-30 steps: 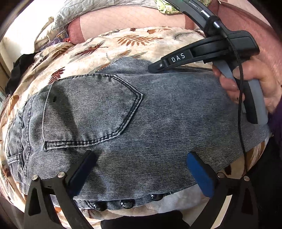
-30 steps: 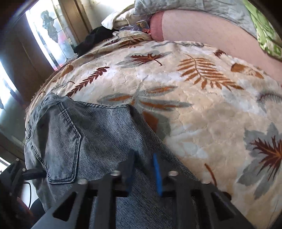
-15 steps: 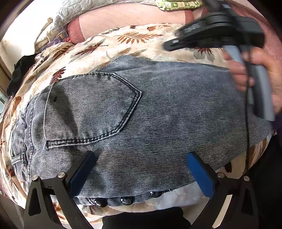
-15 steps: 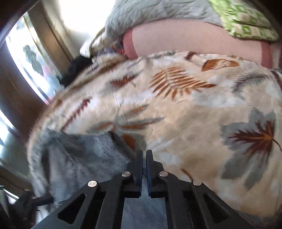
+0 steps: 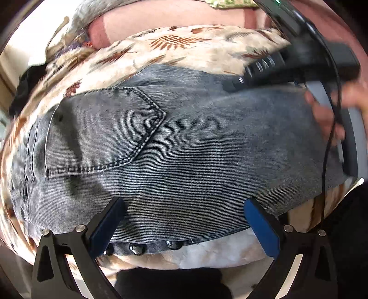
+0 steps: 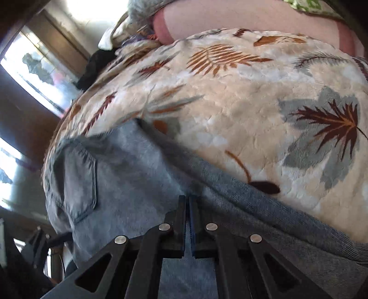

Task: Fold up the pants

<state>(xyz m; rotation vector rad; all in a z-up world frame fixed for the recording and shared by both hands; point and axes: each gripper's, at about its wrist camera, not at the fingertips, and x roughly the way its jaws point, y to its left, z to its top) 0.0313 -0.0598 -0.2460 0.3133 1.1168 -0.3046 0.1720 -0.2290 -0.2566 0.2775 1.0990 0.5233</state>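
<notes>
Grey denim pants [image 5: 195,142] lie folded on a leaf-print blanket [image 5: 195,46], back pocket [image 5: 99,128] facing up at the left. My left gripper [image 5: 184,203] hovers open over the near edge of the pants, its blue pads wide apart with nothing between them. A hand [image 5: 326,115] holds my right gripper [image 5: 232,85] at the upper right, its tip low over the far edge of the pants. In the right wrist view that gripper [image 6: 187,197] is shut above the pants [image 6: 128,170], and I see no cloth between its pads.
Dark studs [image 5: 136,248] line the near hem of the pants. A pink pillow [image 6: 253,20] and grey bedding lie at the far end of the blanket [image 6: 241,103]. A bright window [image 6: 34,69] and a dark garment [image 6: 96,66] are at the left. A black cable [image 5: 331,138] hangs from the right gripper.
The right gripper's jaws closed, it rolled, and it swung away and then back down over the far edge of the pants. The left gripper stayed put and open.
</notes>
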